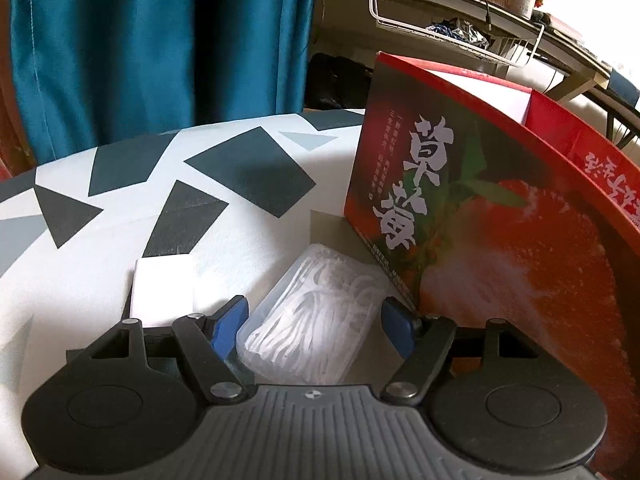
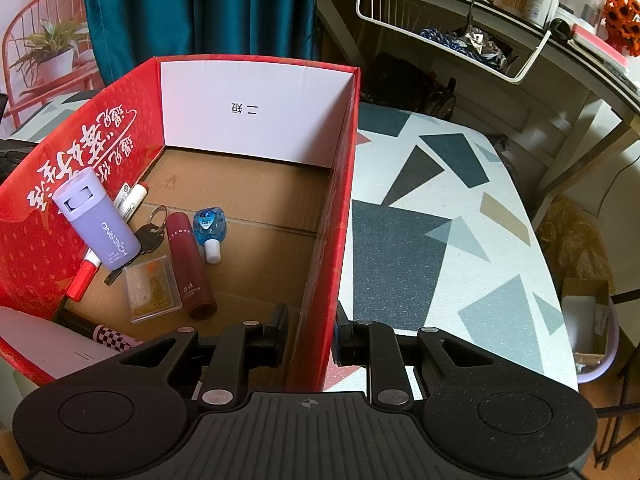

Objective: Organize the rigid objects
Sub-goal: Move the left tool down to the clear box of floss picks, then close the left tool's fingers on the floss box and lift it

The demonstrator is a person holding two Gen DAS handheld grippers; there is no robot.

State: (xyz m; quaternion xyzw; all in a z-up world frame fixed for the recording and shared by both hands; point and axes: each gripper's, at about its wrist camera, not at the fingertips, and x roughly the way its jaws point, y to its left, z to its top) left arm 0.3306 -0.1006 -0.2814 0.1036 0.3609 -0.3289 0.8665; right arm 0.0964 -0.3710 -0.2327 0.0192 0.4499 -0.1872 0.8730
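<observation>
Down on the bench [image 1: 100,280], the left gripper [image 1: 312,320] stands wide around a clear case [image 1: 316,320] of white strands; whether its blue pads touch it I cannot tell. The case lies just beside the red box [image 1: 500,220]. Meanwhile the right gripper [image 2: 310,338] is pinched narrow on the box's right wall. Inside lie a lilac bottle [image 2: 98,220], a maroon tube [image 2: 190,264], keys [image 2: 150,236] and a small blue bottle [image 2: 210,228].
</observation>
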